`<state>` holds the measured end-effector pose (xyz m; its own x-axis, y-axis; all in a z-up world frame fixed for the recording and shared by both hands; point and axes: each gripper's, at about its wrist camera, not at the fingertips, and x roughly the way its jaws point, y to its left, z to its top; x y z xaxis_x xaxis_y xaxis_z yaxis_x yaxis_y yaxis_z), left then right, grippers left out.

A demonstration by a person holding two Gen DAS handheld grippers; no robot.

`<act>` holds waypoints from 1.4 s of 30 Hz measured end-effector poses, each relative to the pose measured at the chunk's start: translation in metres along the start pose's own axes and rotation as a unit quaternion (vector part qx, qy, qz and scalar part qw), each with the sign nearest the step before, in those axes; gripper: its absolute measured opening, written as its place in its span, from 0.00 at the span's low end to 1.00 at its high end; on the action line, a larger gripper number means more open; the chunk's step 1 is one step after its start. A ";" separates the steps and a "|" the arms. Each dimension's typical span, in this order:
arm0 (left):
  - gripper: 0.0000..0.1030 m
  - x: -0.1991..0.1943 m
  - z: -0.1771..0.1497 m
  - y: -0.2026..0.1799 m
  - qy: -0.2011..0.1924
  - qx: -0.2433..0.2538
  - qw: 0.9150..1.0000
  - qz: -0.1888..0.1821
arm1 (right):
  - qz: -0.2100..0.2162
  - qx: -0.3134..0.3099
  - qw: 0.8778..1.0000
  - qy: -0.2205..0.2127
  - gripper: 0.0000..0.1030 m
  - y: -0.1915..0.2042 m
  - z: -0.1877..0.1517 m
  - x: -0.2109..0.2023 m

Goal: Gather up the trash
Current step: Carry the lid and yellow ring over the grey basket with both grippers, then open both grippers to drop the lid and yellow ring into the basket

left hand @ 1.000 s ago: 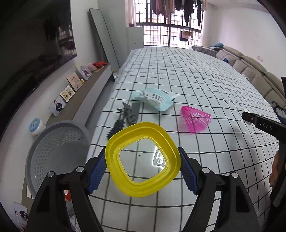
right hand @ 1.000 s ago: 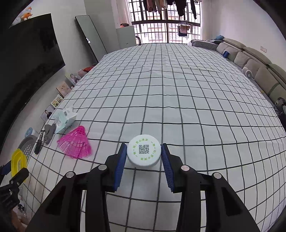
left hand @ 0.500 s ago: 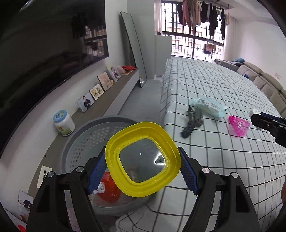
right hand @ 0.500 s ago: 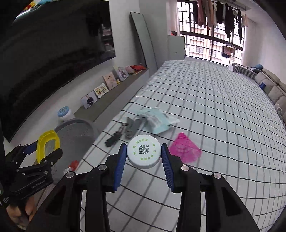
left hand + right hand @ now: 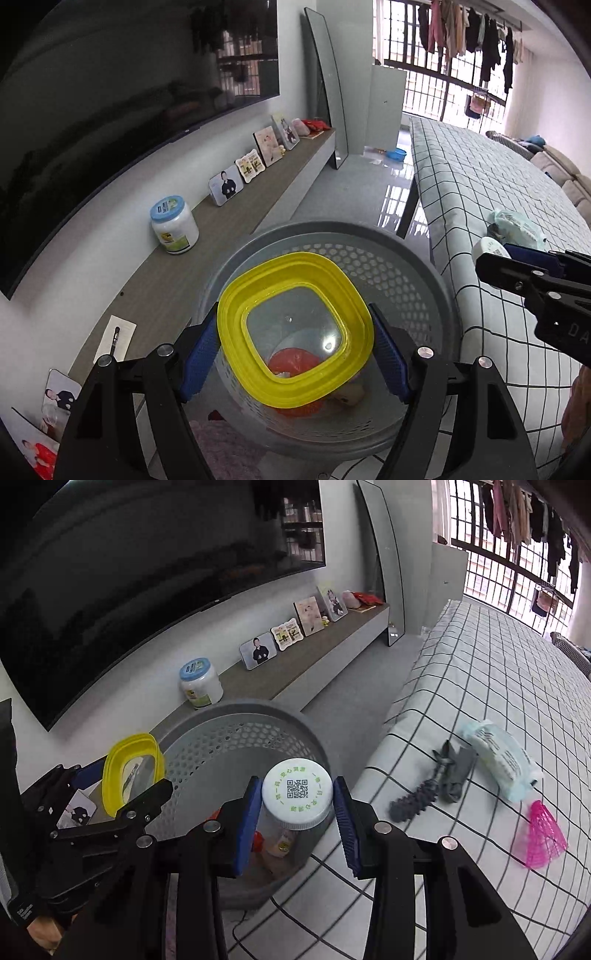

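Note:
My left gripper (image 5: pixel 295 354) is shut on a yellow-rimmed clear lid (image 5: pixel 293 328) and holds it over the mouth of the grey perforated basket (image 5: pixel 402 280). My right gripper (image 5: pixel 297 816) is shut on a small clear jar with a white QR-code cap (image 5: pixel 297 794), just above the basket's near rim (image 5: pixel 236 720). In the right wrist view, the left gripper (image 5: pixel 122 797) with the lid (image 5: pixel 131 771) is at the basket's left side. In the left wrist view, the right gripper (image 5: pixel 517 266) and the jar's cap (image 5: pixel 487 251) enter from the right. Red and pale scraps (image 5: pixel 295 365) lie in the basket.
On the checked bedcover (image 5: pixel 480 701) lie a pale blue packet (image 5: pixel 502 760), a dark grey comb-like piece (image 5: pixel 417 801) with a grey item beside it, and a pink mesh cone (image 5: pixel 543 845). A low shelf (image 5: pixel 221 258) holds a white tub (image 5: pixel 173 229) and photo frames under a large screen.
Both grippers swung left from over the bed to the basket beside it. The lid now hangs over the basket's opening and the jar sits above its rim. Both grips are unchanged.

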<state>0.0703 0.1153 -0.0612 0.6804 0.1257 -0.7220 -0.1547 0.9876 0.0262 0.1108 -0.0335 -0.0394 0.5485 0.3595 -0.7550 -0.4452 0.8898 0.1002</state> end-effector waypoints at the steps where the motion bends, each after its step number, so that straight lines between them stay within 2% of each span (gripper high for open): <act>1: 0.71 0.004 -0.001 0.003 0.004 -0.002 1.000 0.001 | 0.002 -0.002 1.000 0.004 0.37 0.004 0.001 0.007; 6: 0.72 0.014 -0.008 0.013 0.017 -0.010 1.000 0.001 | 0.024 0.005 1.000 0.019 0.37 0.010 -0.005 0.033; 11: 0.72 0.023 -0.012 0.014 0.027 -0.016 0.999 -0.004 | 0.020 0.000 0.999 0.034 0.37 0.010 -0.011 0.044; 15: 0.72 0.029 -0.014 0.012 0.037 -0.017 0.999 -0.002 | 0.012 -0.004 0.999 0.033 0.37 0.009 -0.014 0.047; 26: 0.72 0.034 -0.015 0.012 0.045 -0.019 0.999 0.006 | 0.027 -0.001 0.999 0.043 0.37 0.010 -0.020 0.054; 39: 0.74 0.028 -0.017 0.014 0.044 -0.020 0.999 0.010 | 0.024 -0.005 0.999 0.041 0.38 0.010 -0.019 0.056; 41: 0.75 0.027 -0.018 0.015 0.045 -0.020 0.999 0.011 | 0.024 -0.005 0.999 0.040 0.44 0.009 -0.017 0.056; 42: 0.76 0.027 -0.018 0.015 0.046 -0.020 0.999 0.012 | 0.024 -0.004 0.999 0.038 0.50 0.009 -0.017 0.055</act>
<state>0.0735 0.1319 -0.0926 0.6085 0.1374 -0.7816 -0.1999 0.9797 0.0166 0.1249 -0.0108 -0.0910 0.4711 0.3788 -0.7966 -0.4752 0.8698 0.1326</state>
